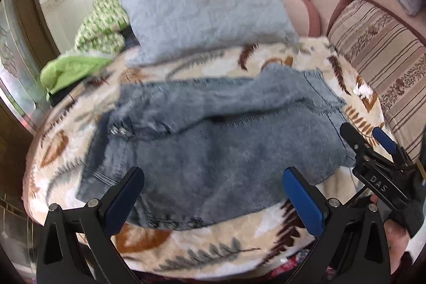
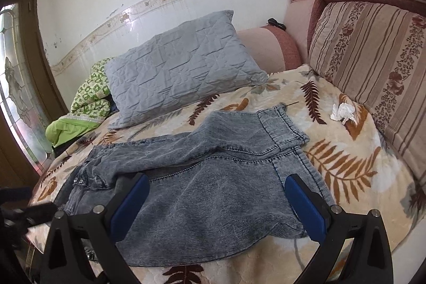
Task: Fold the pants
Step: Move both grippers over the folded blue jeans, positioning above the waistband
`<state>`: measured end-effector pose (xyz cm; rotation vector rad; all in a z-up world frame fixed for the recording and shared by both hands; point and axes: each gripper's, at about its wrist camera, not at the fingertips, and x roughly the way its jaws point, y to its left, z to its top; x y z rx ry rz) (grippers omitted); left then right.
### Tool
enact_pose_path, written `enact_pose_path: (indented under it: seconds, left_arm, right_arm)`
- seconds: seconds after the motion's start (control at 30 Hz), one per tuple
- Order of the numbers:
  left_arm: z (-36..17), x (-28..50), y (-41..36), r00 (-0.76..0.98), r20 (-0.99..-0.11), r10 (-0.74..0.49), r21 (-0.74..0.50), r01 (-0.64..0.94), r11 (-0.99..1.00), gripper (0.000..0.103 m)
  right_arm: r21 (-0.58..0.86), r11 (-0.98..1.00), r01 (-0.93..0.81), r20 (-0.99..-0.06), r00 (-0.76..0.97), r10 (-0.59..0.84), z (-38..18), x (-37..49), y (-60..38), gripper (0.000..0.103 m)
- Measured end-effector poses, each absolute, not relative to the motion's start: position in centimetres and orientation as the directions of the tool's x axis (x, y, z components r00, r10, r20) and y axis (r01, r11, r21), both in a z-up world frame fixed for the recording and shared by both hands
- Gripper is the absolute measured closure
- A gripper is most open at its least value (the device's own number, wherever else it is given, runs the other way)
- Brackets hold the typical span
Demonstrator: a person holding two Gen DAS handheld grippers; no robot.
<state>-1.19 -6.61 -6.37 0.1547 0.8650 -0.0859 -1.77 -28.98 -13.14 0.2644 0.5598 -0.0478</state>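
Note:
Grey-blue denim pants (image 1: pixel 213 151) lie loosely folded on the leaf-patterned blanket (image 1: pixel 218 254), with the waistband at the right (image 2: pixel 282 121). My left gripper (image 1: pixel 213 177) is open and empty, hovering just above the near part of the pants. My right gripper (image 2: pixel 217 182) is open and empty over the pants' near half. It also shows at the right of the left wrist view (image 1: pixel 367 135), beside the pants' right edge. The left view is blurred.
A grey quilted pillow (image 2: pixel 175 68) lies behind the pants. Green bedding (image 2: pixel 80 113) is bunched at the far left. A striped sofa back cushion (image 2: pixel 372 63) runs along the right. A crumpled white tissue (image 2: pixel 343 112) sits on the blanket (image 2: pixel 346 159).

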Motion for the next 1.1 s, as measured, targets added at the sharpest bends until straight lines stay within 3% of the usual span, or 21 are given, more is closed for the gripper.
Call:
enact_pose_path:
  seconds: [0.4,0.7,1.1]
  left_arm:
    - [-6.4,-1.1,0.0,0.644,-0.765,-0.018,0.024,0.058,0.998,0.0]
    - [-8.4,0.5,1.0,0.603,-0.797,-0.02,0.008,0.043,0.999,0.0]
    - [-7.9,5.9,-1.4,0.663,-0.748,-0.044,0.024,0.094,0.995,0.0]
  right_arm:
    - [0.017,0.997,0.073,-0.494,0.868,-0.055,-13.2,-2.9,-24.7,0.0]
    - [0.018,0.998,0.059,-0.521,0.852,-0.041,-13.7,-2.3,-24.1,0.0]
    - [-0.003,0.999,0.035,-0.533,0.845,-0.032,-14.3,-2.1,-24.2,0.001]
